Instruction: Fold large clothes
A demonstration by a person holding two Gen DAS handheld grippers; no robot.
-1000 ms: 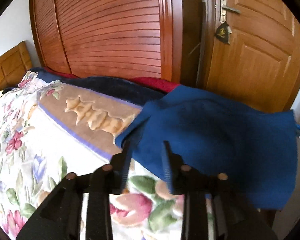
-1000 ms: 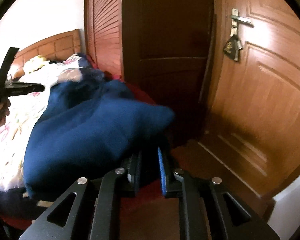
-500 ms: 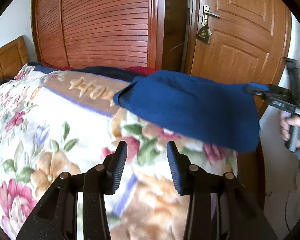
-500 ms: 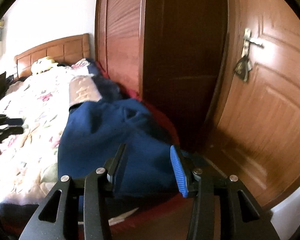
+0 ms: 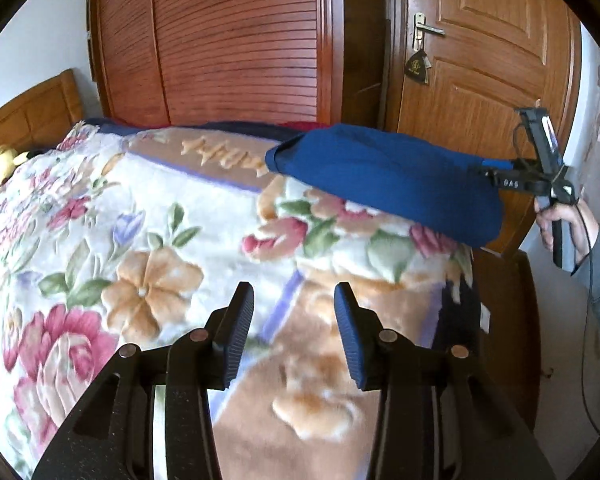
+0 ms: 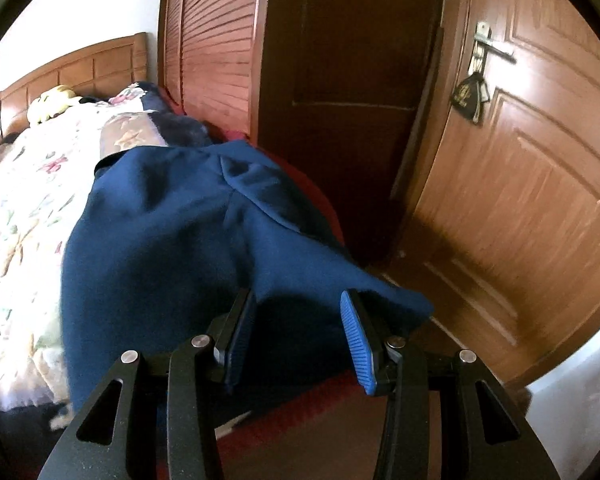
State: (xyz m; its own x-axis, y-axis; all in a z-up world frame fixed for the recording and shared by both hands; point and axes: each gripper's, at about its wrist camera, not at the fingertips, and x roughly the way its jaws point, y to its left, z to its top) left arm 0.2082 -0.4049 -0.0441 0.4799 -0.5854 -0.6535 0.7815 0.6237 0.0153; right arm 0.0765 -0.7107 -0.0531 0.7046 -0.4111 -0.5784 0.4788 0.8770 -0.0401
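One blue garment (image 5: pixel 384 176) on floral blanket (image 5: pixel 140 240), both grippers' fingers apart

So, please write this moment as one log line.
left gripper: just opened, empty, over blanket | right gripper: just opened, blue garment between fingers, unpinched

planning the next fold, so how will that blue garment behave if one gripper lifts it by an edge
The blue garment looks soft and floppy: it drapes over the bed's edge in loose folds, so a lifted edge would probably sag rather than hold shape. It seems thick, perhaps fleece, so likely somewhat heavy. Resting on the plush floral blanket, it would probably drag rather than slide.
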